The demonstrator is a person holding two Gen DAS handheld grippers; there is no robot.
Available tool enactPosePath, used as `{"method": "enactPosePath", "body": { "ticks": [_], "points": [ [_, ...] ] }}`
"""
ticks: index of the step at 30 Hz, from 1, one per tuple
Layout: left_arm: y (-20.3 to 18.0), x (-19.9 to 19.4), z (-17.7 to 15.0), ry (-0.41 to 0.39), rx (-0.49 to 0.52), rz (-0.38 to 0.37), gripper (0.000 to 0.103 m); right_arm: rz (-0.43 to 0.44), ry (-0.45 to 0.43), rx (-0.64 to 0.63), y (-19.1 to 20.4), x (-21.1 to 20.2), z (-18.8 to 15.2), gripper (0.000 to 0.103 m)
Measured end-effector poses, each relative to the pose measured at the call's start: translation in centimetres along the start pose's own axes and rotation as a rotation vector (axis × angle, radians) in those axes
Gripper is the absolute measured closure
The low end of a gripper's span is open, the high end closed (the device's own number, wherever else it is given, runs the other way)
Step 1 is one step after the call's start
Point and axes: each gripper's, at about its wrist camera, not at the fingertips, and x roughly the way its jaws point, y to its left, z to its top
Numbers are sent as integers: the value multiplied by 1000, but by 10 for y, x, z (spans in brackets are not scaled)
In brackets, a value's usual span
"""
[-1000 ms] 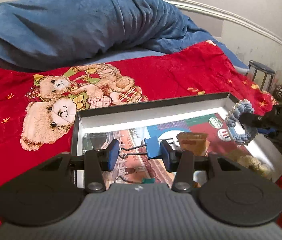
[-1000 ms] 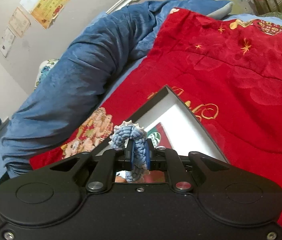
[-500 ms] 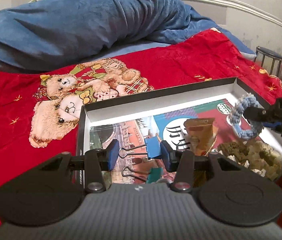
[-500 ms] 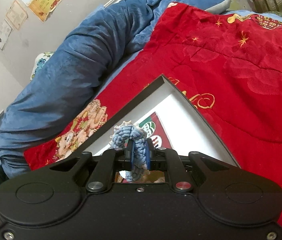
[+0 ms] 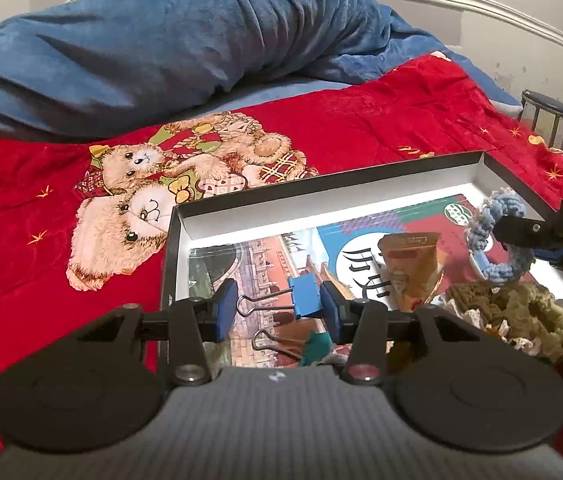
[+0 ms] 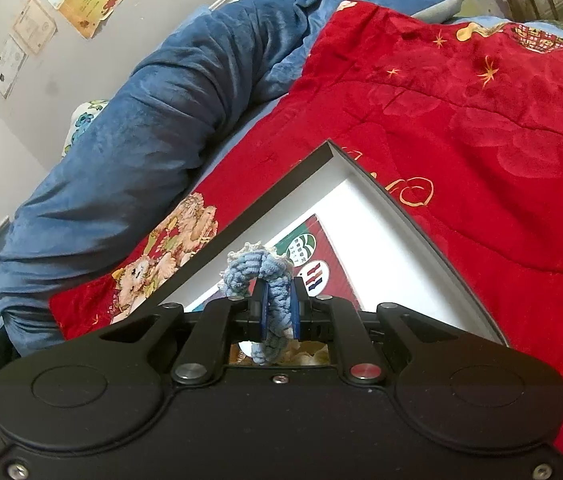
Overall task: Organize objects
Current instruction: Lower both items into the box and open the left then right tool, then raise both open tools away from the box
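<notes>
On the bed's red blanket [image 5: 361,128], the box [image 5: 321,216] now shows fuller: left gripper [image 5: 277,310] fingers clamp a blue binder clip [image 5: 301,294], right gripper [image 6: 277,312] pinches a crocheted ring [image 6: 257,270], both unreleased.

My left gripper [image 5: 277,310] tilts downward, its jaws clamped across a blue binder clip [image 5: 305,295]; my right gripper [image 6: 277,312] holds its jaws pinched on a knitted blue ring [image 6: 269,280].

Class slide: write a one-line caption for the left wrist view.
Left gripper holds a blue binder clip over the box; right gripper holds a crocheted ring.
</notes>
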Motion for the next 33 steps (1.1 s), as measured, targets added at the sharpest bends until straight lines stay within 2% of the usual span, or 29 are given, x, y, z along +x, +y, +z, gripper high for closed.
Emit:
{"method": "enactPosePath", "body": {
  "ticks": [10, 13, 15, 18, 19, 20, 24, 28, 31, 33],
  "points": [
    [0, 4, -3, 7, -11, 17, 53, -28, 6, -37, 3, 3, -1, 89],
    [4, 7, -1, 25, -35, -3, 51, -41, 8, -60, 6, 4, -3, 87],
    [5, 7, -1, 21, -38, -8, 42, -41, -1, -59, 6, 4, -3, 86],
    [2, 3, 0, -20, 3, 21, 33, -35, -16, -59, 6, 0, -4, 74],
    [1, 1, 0, -30, 22, 29, 31, -31, -23, -53, 7, -3, -4, 63],
    [0, -2, 0, -35, 26, 33, 28, -24, -31, -47, 9, -7, -4, 60],
    [5, -26, 0, -66, 1, 28, 16, 6, -73, -50, 22, -33, -2, 56],
    [12, -62, -6, -95, -15, -35, 13, -8, -120, -84, 38, -76, -10, 43],
    [9, -94, -18, -124, -2, -56, 11, -44, -122, -138, 46, -111, -22, 41],
    [6, -114, -28, -147, -16, -61, 8, -116, -148, -179, 51, -136, -33, 41]
  ]
}}
